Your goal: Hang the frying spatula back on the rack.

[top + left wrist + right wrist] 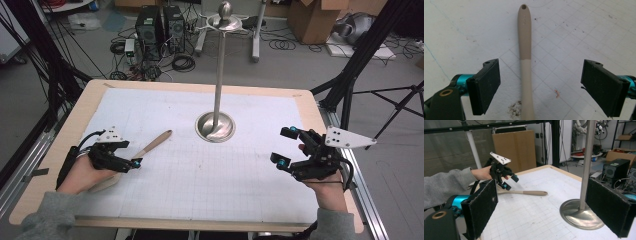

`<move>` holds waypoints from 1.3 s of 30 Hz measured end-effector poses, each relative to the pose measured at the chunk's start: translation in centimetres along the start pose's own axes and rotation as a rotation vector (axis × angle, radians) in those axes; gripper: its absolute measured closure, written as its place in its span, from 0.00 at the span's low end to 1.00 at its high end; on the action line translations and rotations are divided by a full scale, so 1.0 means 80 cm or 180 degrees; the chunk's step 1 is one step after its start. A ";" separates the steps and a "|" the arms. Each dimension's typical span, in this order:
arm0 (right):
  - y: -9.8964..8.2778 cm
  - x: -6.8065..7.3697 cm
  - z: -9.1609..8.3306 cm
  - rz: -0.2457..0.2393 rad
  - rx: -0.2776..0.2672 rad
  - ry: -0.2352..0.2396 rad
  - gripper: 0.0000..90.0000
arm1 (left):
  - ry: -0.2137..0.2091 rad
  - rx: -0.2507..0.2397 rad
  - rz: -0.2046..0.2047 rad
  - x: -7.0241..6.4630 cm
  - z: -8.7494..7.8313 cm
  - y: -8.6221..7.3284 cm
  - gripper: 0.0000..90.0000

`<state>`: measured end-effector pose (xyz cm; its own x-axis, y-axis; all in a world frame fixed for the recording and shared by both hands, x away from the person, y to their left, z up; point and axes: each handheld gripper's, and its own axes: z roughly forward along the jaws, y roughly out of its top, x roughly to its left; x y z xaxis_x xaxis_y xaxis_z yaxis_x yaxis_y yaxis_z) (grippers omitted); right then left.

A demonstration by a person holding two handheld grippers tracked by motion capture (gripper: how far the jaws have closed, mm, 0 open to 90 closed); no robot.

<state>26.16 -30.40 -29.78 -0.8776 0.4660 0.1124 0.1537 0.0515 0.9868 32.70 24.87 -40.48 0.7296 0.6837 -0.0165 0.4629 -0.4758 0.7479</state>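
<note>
Currently left tongs [131,154] are spread wide, straddling the wooden spoon [525,57]; the handle runs up between the pads, touching neither. Spoon lies flat on the desk [200,175], handle tip pointing toward the metal stand [216,126], well short of its base. Right tongs [284,146] also spread wide, holding nothing, hovering on the stand's other side, apart from its base.

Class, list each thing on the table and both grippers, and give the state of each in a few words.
Wooden spoon: lying flat on the mat, not gripped.
Metal stand: upright on its round base, nothing hung on it.
Left gripper: open, its fingers either side of the spoon's handle, not touching it.
Right gripper: open, holding nothing.
</note>
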 end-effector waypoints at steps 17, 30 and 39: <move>0.000 0.001 0.000 0.0014 0.0009 0.0021 0.11 | 0.0122 0.0221 0.0089 -0.001 0.012 -0.005 0.33; -0.003 0.000 0.000 0.0023 0.0035 0.0020 0.11 | 0.0158 0.0234 -0.0061 0.005 0.015 -0.006 0.40; -0.003 0.001 -0.001 0.0014 0.0033 0.0025 0.11 | 0.0178 0.0439 -0.0048 0.005 0.021 -0.003 0.48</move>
<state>26.04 -30.44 -29.99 -0.8805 0.4592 0.1176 0.1622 0.0587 0.9850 33.77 24.32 -41.77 0.6946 0.7193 0.0127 0.5413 -0.5341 0.6494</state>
